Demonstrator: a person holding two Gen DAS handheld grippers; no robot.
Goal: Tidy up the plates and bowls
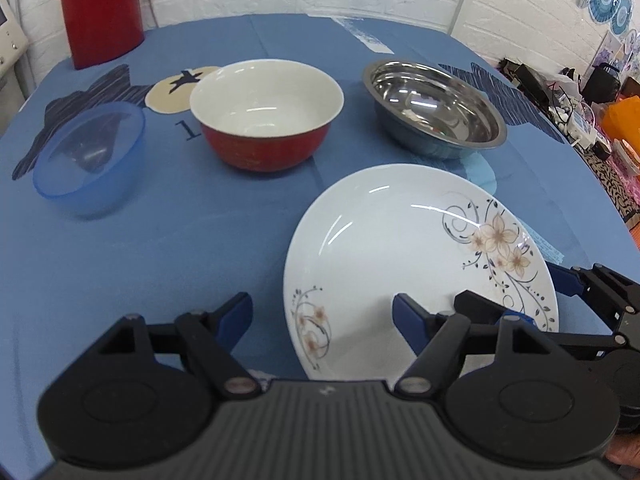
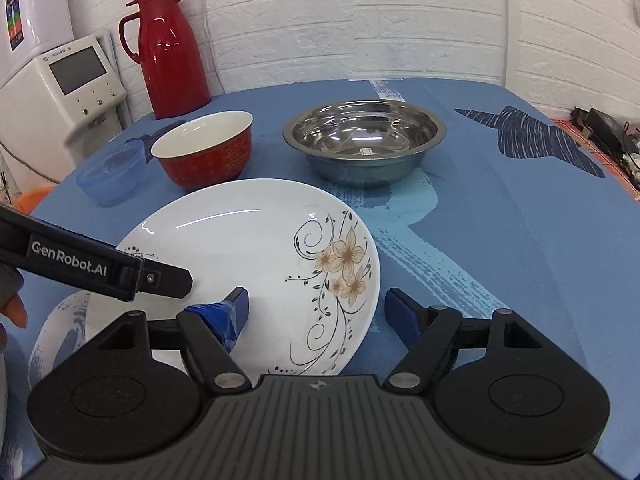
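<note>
Three bowls stand in a row across the far half of the blue cloth (image 2: 520, 240): a blue plastic bowl (image 1: 90, 160) on the left, a red bowl (image 1: 266, 114) with a white inside in the middle, and a steel bowl (image 1: 434, 108) on the right. Each stands apart from its neighbour, with bare cloth showing between them. Nearer the camera lies the plate (image 1: 400, 264), white with flower prints, its far rim close to the red and steel bowls but touching neither.

In the left wrist view, the left gripper (image 1: 322, 318) has its jaws wide apart; the left finger (image 1: 236, 318) is over bare cloth, the right finger over the plate's near part, so the plate's left edge lies between them. Nothing is clamped. Open cloth stretches to the left of the plate and in front of the blue bowl.

In the right wrist view, the right gripper (image 2: 316, 314) is also spread wide: one blue pad (image 2: 228, 314) sits over the plate's inside, the other over cloth just past the plate's right rim. Whether either pad touches the plate cannot be told. The left gripper's black body reaches in from the left over the plate's near-left side.

A red jug (image 2: 170, 52) stands at the far left corner, well behind the bowls. To the right of the plate and steel bowl, the cloth lies wide and free up to the table's right edge.
</note>
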